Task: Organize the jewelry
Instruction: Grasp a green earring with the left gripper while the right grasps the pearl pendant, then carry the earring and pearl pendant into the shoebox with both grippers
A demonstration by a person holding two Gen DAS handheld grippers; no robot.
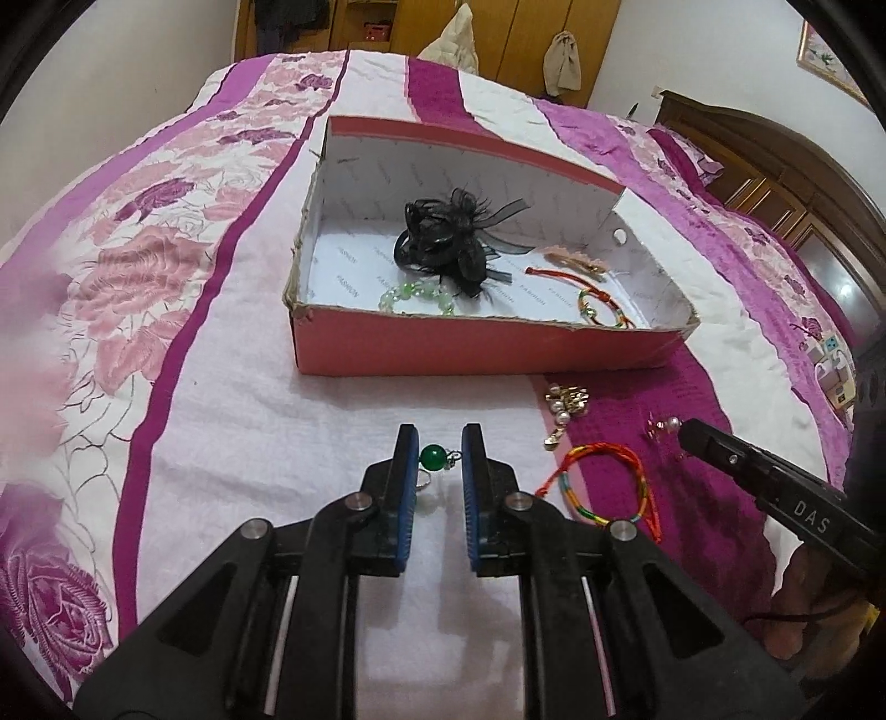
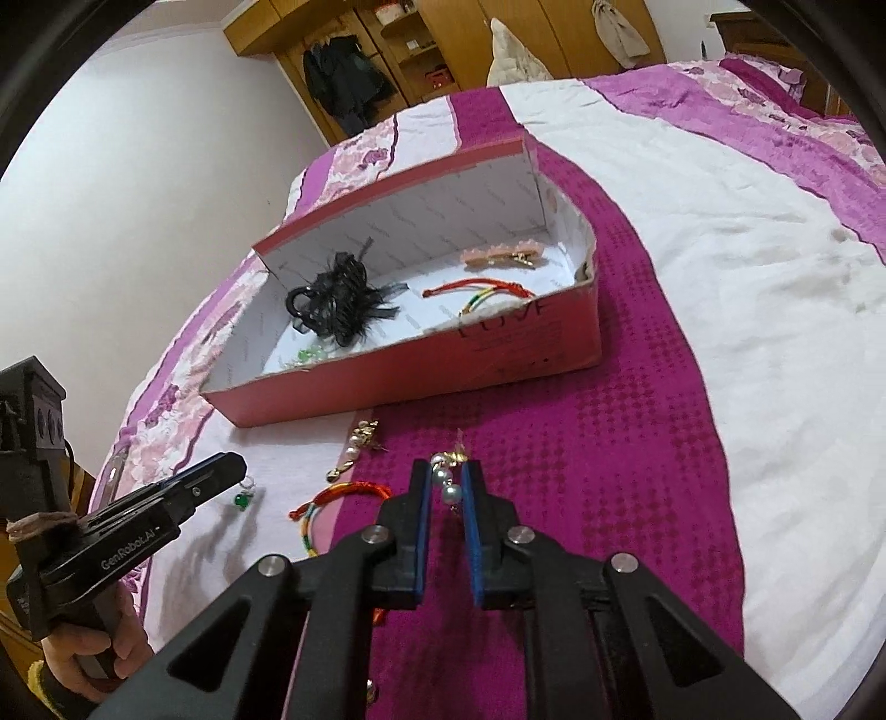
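A red cardboard box lies open on the bed. It holds a black feathered hair clip, a green bead bracelet, string bracelets and a pink hair clip. My left gripper is open around a green bead earring on the bedspread. My right gripper is open around a pearl earring. A rainbow string bracelet and a gold pearl piece lie between the grippers.
The bed has a white, pink and purple floral cover. Wooden wardrobes stand behind it, and a wooden headboard is at the right. The person's hand holds the left gripper.
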